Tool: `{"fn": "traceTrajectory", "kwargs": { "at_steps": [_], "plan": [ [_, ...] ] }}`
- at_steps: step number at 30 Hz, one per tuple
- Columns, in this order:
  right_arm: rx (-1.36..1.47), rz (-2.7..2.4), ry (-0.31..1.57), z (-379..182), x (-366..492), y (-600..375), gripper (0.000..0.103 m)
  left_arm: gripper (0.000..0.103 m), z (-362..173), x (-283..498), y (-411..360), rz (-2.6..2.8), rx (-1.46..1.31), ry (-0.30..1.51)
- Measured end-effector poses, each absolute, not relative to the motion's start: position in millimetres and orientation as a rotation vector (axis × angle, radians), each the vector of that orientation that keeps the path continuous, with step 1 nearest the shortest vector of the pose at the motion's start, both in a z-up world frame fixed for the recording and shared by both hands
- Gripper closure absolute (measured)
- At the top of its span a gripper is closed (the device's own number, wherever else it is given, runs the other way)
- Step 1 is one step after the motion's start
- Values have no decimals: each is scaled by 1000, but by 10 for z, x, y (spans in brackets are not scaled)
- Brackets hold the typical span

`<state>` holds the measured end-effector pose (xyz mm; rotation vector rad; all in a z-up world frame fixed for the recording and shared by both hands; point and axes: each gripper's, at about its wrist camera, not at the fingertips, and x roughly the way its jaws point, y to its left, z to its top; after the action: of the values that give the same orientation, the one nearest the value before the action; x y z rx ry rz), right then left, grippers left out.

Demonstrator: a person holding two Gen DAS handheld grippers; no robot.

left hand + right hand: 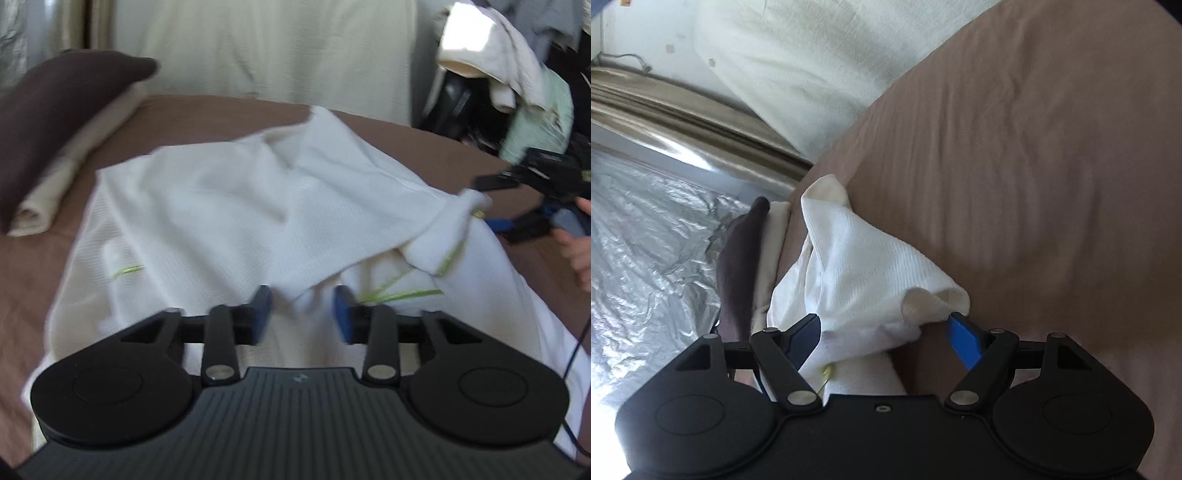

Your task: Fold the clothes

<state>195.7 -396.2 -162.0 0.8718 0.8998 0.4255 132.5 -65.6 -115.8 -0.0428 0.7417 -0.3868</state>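
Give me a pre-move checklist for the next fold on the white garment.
1. Left claw released: ok, jaws apart, pads not pressing the white garment.
2. Right claw released: ok, jaws wide, cloth lies between them unpinched.
3. Garment flat: not ok, rumpled, one corner bunched near the right claw.
4. Garment fully on the brown bed cover: cannot tell, its near edge is hidden behind the left claw.
5. Folded stack clear of the garment: ok, beside it, apart.
6. Next grasp edge visible: ok, green-trimmed edge exposed.
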Motion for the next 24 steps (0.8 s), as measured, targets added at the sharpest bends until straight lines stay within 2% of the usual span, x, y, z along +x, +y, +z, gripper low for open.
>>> {"fn": "traceTrajectory", "kwargs": {
  "at_steps": [4,7,8,10,11,12,13,17,21,24],
  "plan": [
    [812,509,832,-1716,1996,-3911,23,57,-1172,1340,-830,-356,47,722],
    [780,522,718,-1678,1954,-3922,25,52,-1042,1371,-909,-320,57,665],
    [738,525,696,-1660,1970,-3892,34,49,-998,1383,-942,-318,61,641],
    [622,530,670,-1619,1998,-3770,42,45,-925,1399,-1019,-336,50,609],
    [559,530,658,-1589,1984,-3709,67,43,-896,1406,-1058,-349,35,600],
    [490,538,639,-1549,1958,-3630,83,42,-879,1413,-1088,-352,7,597],
    [449,541,623,-1511,1938,-3587,89,41,-868,1421,-1118,-357,-22,601],
    [373,522,510,-1242,1819,-3535,95,38,-908,1476,-1396,-387,62,650],
    [364,515,422,-967,1715,-3643,97,31,-935,1663,-1702,-335,208,742],
    [319,500,389,-825,1659,-3645,97,30,-927,1750,-1857,-350,269,779]
  ]
}}
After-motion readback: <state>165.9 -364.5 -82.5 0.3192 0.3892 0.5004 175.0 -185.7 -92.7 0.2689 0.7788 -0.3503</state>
